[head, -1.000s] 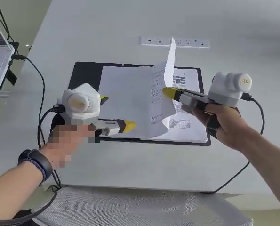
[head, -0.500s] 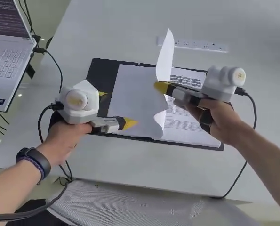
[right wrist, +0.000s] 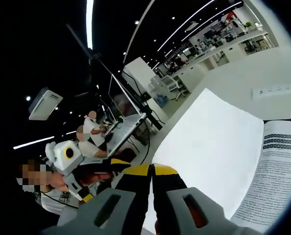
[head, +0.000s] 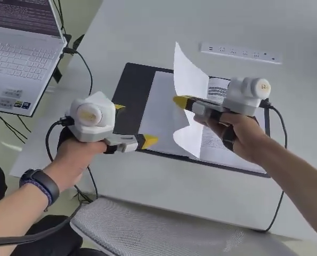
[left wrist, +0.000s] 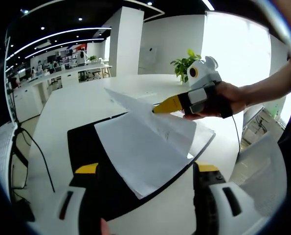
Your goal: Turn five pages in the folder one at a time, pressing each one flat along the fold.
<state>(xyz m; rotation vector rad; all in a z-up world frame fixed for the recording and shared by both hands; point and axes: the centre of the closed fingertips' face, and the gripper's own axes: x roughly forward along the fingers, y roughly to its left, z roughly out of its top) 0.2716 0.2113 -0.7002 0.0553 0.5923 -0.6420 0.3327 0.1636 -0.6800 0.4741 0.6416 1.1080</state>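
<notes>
Right hand-held gripper is seen closed on the edge of a lifted page, which is held upright and bowed above the open folder lying in the middle of the worktop. In the right gripper view its jaws are pressed together, with the sheet apparently caught between them. Left hand-held gripper is held open, jaws well apart, near the folder's near left edge, and nothing is gripped by it. Blank turned pages are laid on the left half, and a printed page is exposed on the right.

The turn is judged to be partly made, and the pressing along the fold is not yet done. If the sheet is carried left too quickly or pulled away from the spine, it could be torn or creased at the binding. Only a thin edge is pinched, so the page could slip free and fall back to the right. The folder is not held down, so it could be dragged across the worktop.
</notes>
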